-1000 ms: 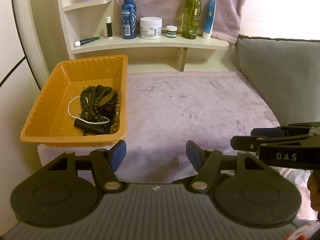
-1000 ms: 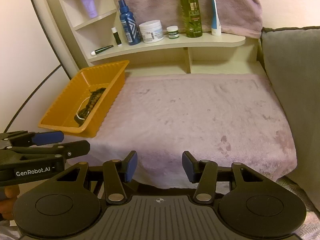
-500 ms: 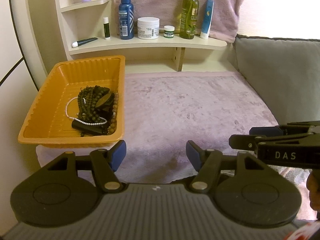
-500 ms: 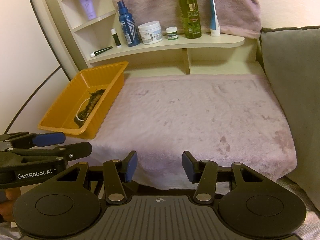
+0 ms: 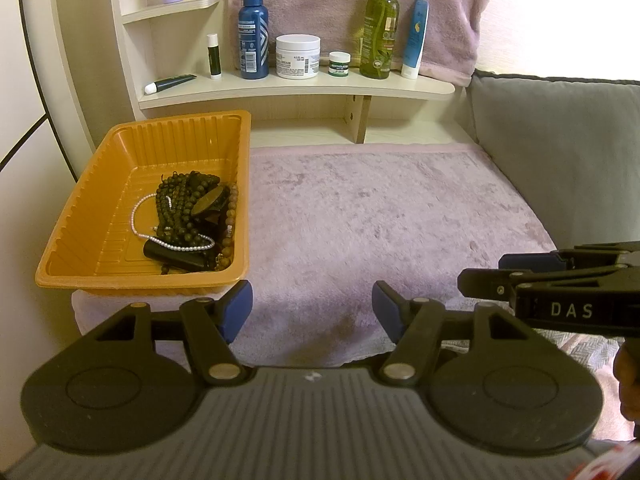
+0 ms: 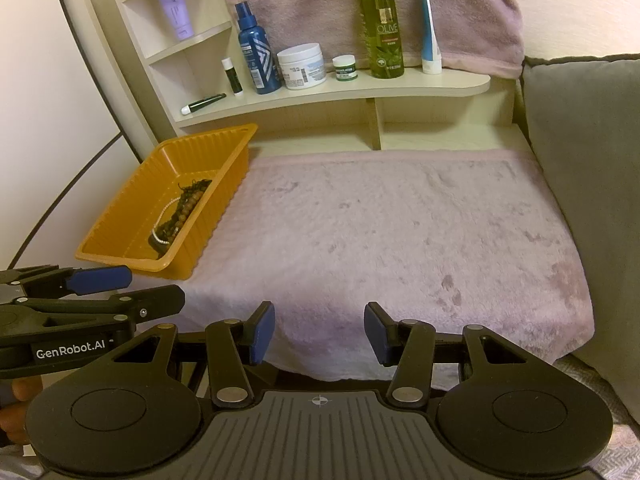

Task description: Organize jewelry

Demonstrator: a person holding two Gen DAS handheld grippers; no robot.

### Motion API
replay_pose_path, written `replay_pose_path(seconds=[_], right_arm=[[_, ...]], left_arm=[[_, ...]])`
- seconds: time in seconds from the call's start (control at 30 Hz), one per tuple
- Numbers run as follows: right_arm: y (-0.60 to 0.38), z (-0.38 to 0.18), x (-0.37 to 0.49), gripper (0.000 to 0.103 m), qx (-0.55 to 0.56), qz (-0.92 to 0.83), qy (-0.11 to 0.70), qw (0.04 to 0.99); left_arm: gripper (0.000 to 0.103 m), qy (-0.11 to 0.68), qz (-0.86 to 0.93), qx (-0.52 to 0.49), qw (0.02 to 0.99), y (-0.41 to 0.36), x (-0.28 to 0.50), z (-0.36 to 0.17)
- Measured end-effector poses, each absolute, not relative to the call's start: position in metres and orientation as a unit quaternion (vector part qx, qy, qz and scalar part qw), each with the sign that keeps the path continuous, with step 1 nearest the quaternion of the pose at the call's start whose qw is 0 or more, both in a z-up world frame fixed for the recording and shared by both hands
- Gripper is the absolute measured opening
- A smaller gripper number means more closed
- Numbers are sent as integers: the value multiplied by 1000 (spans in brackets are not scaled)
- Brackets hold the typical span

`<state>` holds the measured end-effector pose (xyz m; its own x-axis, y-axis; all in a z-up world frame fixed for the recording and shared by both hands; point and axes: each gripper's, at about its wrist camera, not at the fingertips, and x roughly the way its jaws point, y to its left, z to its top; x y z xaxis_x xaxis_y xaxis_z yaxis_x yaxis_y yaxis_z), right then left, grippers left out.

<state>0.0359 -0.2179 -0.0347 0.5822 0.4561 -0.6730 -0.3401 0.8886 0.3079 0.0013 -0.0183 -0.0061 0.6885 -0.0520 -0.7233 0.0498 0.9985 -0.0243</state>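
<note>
Both tools sit at the near edge of the pink cloth (image 6: 400, 232), neither touching anything. Left gripper (image 5: 312, 312): fingers apart, nothing between them. Right gripper (image 6: 319, 334): fingers apart, also carrying nothing. The jewelry (image 5: 190, 220) lies in one heap against the right wall of the orange tray (image 5: 100, 216): dark bead strings, a thin white bead chain looped over and under them, brown beads by the wall, and a dark flat piece on top. Risks, as I judge them: the strands look interlocked, so pinching one could lift the whole clump and drop part of it on the way out. The white chain is thin and may slip between the pads. The tray looks light and sits near the cloth's corner; a sideways tug could slide or tip it off. The grippers hover close together, so a collision is possible if both reach in.
</note>
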Motion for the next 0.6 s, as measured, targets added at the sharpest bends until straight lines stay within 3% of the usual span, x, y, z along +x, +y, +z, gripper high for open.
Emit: replay_pose_path(seconds=[0.6], right_arm=[[-217, -34, 36, 50, 73, 223, 398, 887]], left_arm=[[64, 394, -28, -1, 919, -18, 2, -6]])
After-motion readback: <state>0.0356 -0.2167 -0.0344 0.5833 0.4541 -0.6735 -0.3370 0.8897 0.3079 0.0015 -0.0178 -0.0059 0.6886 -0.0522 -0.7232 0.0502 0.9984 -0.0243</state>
